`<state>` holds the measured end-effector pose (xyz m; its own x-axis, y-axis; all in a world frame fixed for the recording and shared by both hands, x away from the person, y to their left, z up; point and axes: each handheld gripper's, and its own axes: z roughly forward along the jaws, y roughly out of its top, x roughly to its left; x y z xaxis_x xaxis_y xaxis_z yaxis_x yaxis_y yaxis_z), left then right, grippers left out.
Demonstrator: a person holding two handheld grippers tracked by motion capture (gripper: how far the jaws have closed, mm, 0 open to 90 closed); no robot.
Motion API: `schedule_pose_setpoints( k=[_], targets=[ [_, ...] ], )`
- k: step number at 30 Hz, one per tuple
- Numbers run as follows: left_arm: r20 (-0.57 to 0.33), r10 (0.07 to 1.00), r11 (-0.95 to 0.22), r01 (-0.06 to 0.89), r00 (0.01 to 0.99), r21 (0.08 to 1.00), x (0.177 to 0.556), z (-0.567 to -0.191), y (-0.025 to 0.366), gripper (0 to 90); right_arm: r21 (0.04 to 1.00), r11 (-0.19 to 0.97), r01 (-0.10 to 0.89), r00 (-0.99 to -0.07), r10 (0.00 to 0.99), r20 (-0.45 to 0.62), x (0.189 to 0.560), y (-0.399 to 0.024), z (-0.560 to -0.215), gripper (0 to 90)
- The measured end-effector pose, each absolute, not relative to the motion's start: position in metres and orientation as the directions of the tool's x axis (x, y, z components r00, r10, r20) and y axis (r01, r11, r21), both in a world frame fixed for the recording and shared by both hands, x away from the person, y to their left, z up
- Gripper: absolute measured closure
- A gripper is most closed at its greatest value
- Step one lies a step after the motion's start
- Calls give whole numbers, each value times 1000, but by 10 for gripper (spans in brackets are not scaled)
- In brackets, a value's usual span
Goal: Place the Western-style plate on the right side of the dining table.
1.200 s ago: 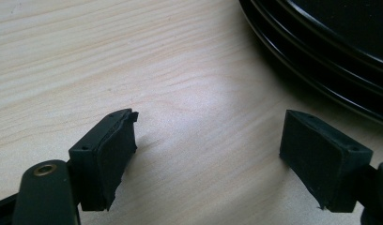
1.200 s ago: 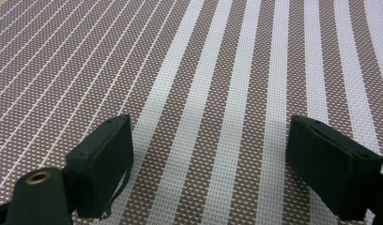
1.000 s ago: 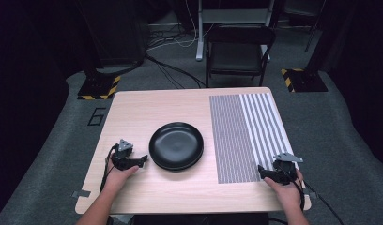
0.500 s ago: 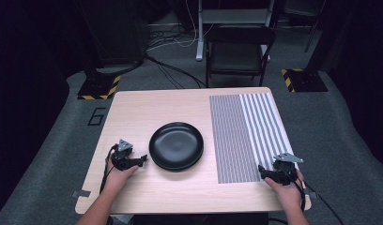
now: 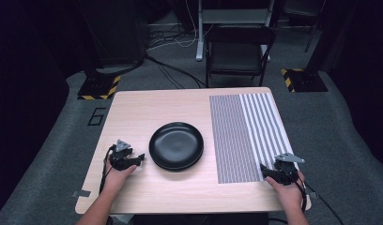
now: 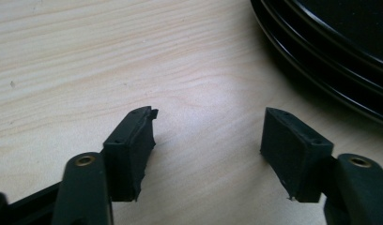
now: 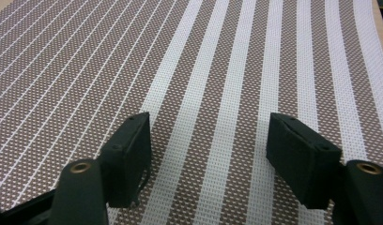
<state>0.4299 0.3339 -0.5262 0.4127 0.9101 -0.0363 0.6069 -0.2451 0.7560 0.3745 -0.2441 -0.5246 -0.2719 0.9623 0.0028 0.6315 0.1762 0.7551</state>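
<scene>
Wooden table [image 5: 133, 112], striped mat [image 5: 246, 136] down its right side, black plate [image 5: 176, 146] at centre, looks like two stacked. The left gripper [image 5: 139, 158] sits just beside the plate's left rim, the right gripper [image 5: 264, 169] on the mat's near corner. Plate: stiff, glossy, likely slippery and breakable, so I'd pinch the rim. Mat: light, floppy, best taken by an edge. Both sets of jaws stand apart with nothing between them, though they've just been closing in a little. Against the earlier frames, hands, plate and mat sit where they were
</scene>
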Motion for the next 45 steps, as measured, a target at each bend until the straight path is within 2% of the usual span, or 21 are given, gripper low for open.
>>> schedule_pose_setpoints(
  k=[3,9,12,25,45],
  targets=[
    [-76,912,-216,631,403,745,428,-523,336,398,756,200,623,-272,962,-30,373,-242,-520,370],
    [-126,905,-176,627,406,759,422,-514,338,438,753,173,634,-292,956,26,372,-235,-512,435],
    [-126,905,-172,620,406,766,420,-512,337,437,747,204,632,-320,947,12,372,-228,-508,449],
    [-124,896,-182,609,426,772,416,-500,335,425,761,222,609,-366,931,22,373,-205,-492,469],
    [-211,881,-123,637,422,761,417,-487,332,531,785,171,595,-382,920,88,387,-179,-478,516]
  ],
)
